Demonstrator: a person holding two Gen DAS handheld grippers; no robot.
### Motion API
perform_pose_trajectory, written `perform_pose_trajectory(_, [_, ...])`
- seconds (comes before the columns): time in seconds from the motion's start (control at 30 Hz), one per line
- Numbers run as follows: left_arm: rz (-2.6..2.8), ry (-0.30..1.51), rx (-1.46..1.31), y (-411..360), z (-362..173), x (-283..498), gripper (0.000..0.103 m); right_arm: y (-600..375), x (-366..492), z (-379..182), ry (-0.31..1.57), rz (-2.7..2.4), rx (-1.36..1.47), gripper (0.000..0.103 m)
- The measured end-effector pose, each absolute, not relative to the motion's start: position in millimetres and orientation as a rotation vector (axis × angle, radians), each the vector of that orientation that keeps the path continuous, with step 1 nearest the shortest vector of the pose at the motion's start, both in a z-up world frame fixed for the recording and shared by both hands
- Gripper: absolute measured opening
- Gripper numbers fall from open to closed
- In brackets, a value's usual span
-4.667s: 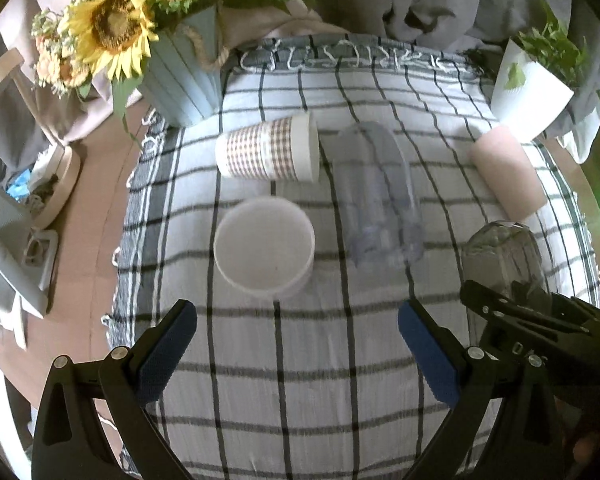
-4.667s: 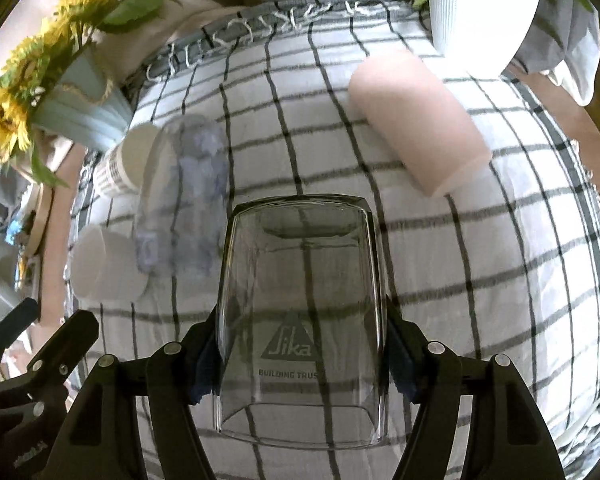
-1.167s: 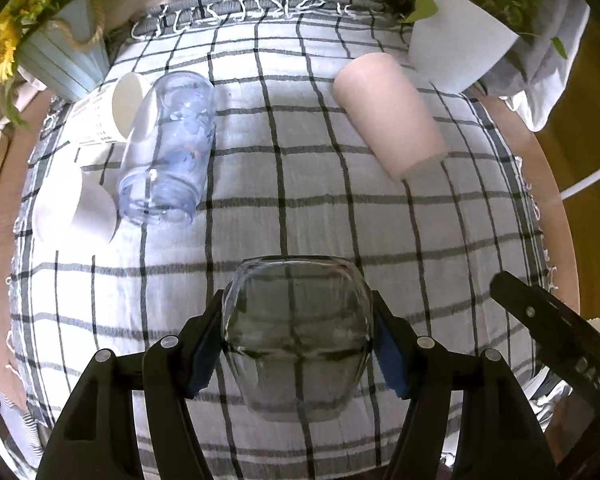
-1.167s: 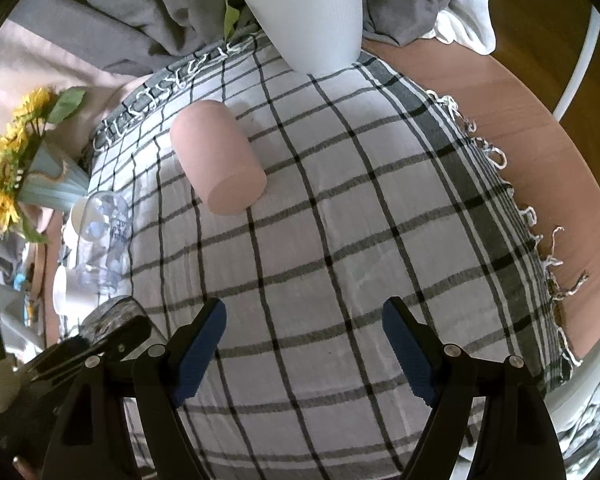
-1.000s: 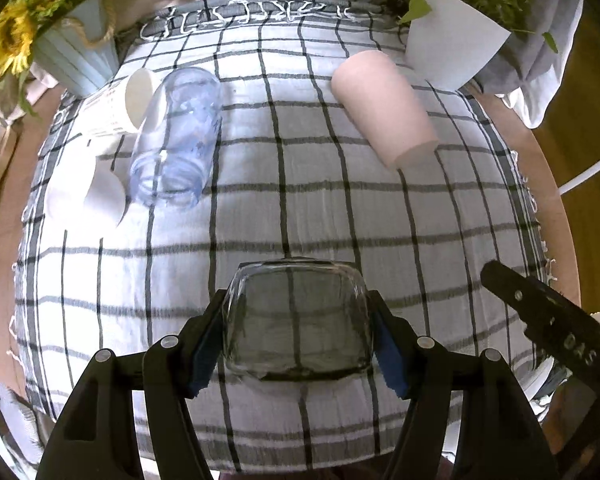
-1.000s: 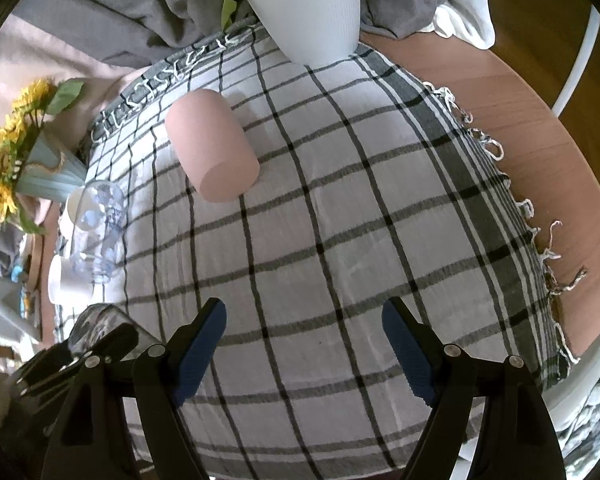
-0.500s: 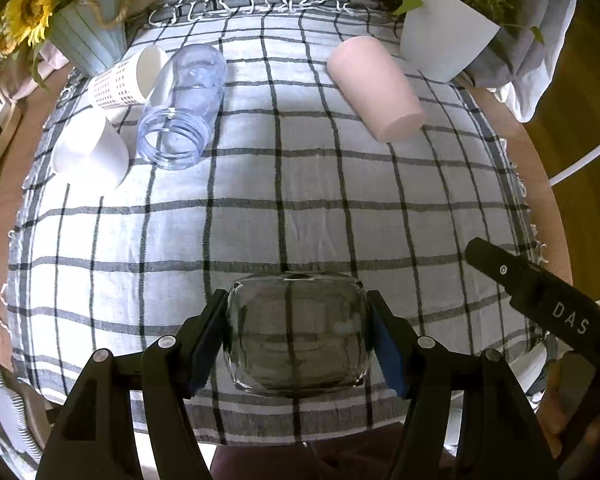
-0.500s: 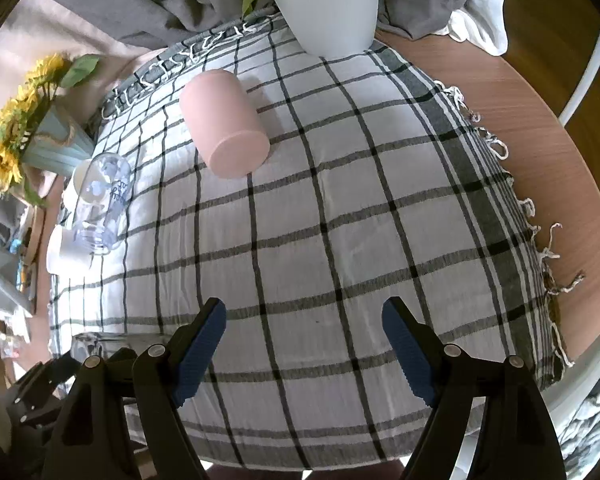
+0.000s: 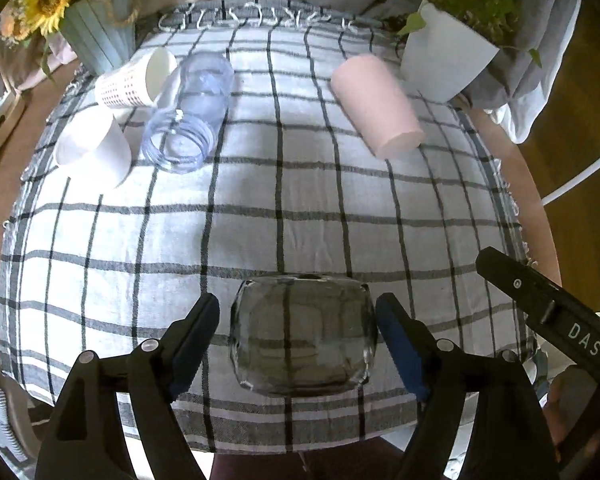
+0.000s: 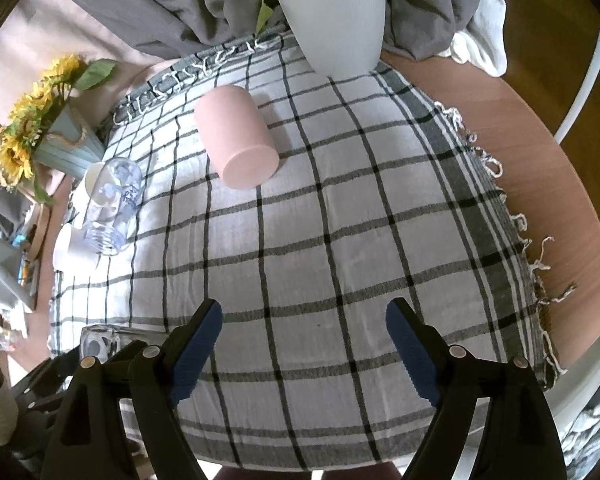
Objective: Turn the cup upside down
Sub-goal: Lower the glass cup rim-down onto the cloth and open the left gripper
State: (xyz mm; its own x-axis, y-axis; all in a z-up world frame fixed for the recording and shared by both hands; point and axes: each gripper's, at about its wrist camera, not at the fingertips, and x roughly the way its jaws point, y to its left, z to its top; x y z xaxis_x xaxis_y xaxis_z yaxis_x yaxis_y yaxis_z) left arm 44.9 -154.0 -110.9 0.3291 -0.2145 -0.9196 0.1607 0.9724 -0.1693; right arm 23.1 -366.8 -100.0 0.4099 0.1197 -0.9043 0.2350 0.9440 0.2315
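A clear drinking glass (image 9: 302,334) stands on the checked tablecloth (image 9: 284,208) near its front edge, base up. My left gripper (image 9: 298,334) is open around it, and a small gap shows between each blue pad and the glass. The glass also shows at the lower left of the right wrist view (image 10: 100,338). My right gripper (image 10: 302,346) is open and empty above the cloth, to the right of the glass.
A pink cup (image 9: 376,106) lies on its side at the back right. A clear plastic jar (image 9: 190,114), a patterned paper cup (image 9: 136,78) and a white cup (image 9: 94,146) sit at the back left. A white plant pot (image 9: 444,56) and a sunflower vase (image 9: 96,36) stand at the back.
My left gripper has opened and let go of the glass, which now stands on the cloth. The right gripper stayed open and barely moved.
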Motion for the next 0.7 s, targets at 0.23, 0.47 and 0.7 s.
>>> perform_pose_trajectory(0.23, [-0.236,1.091,-0.044,-138.6,-75.5,27.2,0.091,-362.5,6.8,-75.3,1.081,-0.102,0.35,0.086])
perform_pose_trajectory(0.47, [-0.185,0.972,-0.017,-110.4,-39.8,-3.0,0.101,-336.1,-16.8,-42.1,1.004,-0.102,0.311,0.088])
perform_pose_trajectory(0.7, [-0.118,0.871,0.011,-70.8,-12.2,-40.6,0.103,-305.6,-56.0,-17.8,0.939,-0.097,0.309,0.092])
